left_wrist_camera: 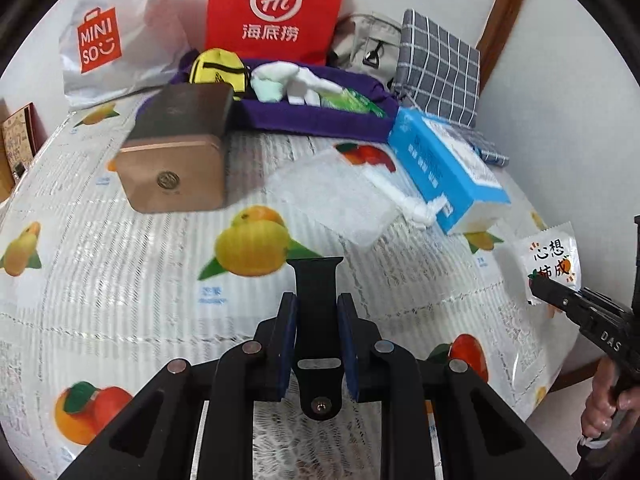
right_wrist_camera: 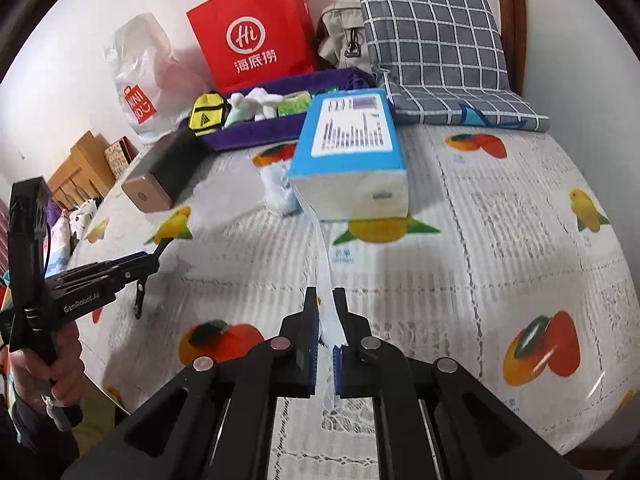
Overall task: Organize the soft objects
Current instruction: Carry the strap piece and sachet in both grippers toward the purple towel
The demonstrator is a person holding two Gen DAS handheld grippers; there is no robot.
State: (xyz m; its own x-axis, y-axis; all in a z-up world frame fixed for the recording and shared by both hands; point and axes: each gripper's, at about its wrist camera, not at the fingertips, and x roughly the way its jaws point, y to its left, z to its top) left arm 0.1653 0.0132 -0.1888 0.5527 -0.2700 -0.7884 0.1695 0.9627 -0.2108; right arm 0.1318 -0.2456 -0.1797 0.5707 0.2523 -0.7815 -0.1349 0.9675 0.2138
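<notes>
Black silicone watch strap [left_wrist_camera: 318, 280] sits clamped between the fingers of the left gripper [left_wrist_camera: 317, 312], its rounded end poking up past the fingertips above the fruit-printed bed cover [left_wrist_camera: 120, 264]. From the right wrist view, the right gripper [right_wrist_camera: 325, 312] has its fingers pinched together on a white strip [right_wrist_camera: 326, 264] that runs up toward 12 o'clock to the blue tissue pack [right_wrist_camera: 350, 152]. In the left wrist view a small white sachet [left_wrist_camera: 550, 260] with printed characters hangs at 3 o'clock at the tip of the right gripper. Toward 12 o'clock lies a purple tray [left_wrist_camera: 312, 116] holding a yellow mini backpack [left_wrist_camera: 218, 68], white cloths [left_wrist_camera: 288, 80] and a green packet [left_wrist_camera: 352, 100]. At 10 o'clock a brown box [left_wrist_camera: 176, 152] rests on the cover; a clear plastic pouch [left_wrist_camera: 332, 196] lies beside the tissue pack. Behind stand a red paper bag [left_wrist_camera: 276, 8] and a grey checked pillow [left_wrist_camera: 440, 64].
</notes>
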